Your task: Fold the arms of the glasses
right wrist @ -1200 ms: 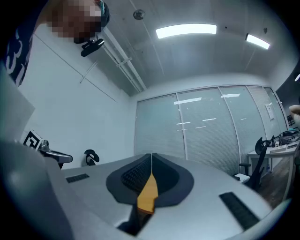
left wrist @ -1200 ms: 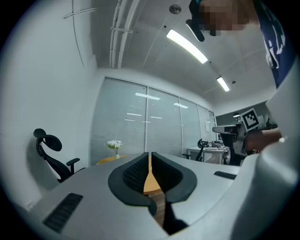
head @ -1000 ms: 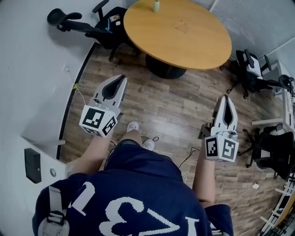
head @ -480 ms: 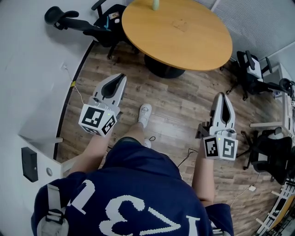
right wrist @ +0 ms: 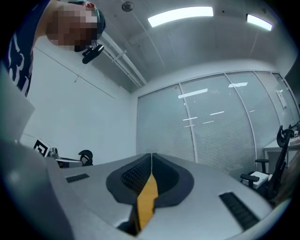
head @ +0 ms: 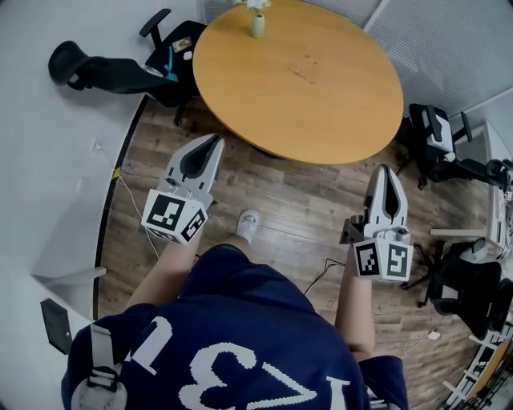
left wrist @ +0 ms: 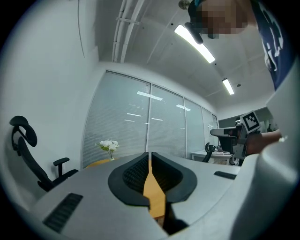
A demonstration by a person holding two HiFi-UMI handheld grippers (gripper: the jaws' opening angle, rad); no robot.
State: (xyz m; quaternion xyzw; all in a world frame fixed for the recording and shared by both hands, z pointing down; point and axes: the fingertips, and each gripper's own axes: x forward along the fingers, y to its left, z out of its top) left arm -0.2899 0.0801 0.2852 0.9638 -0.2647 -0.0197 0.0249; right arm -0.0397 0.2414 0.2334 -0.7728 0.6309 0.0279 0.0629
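Observation:
A small pale thing, which looks like the glasses (head: 304,69), lies on the round wooden table (head: 337,120), too faint to make out its arms. My left gripper (head: 215,141) is held over the floor, its tip just short of the table's near edge. It is shut with nothing between its fingers, as the left gripper view (left wrist: 150,155) also shows. My right gripper (head: 387,170) hangs over the floor by the table's near right edge, shut and empty, and looks the same in the right gripper view (right wrist: 151,155).
A vase of white flowers (head: 256,22) stands at the table's far side. Black office chairs stand at the left (head: 104,70) and right (head: 437,132). The person's shoe (head: 247,224) and a cable (head: 325,272) are on the wood floor. A white wall (head: 48,160) runs along the left.
The person has stepped toward the table, so both grippers are now close to its near edge. The foot has shifted. Both grippers stay shut.

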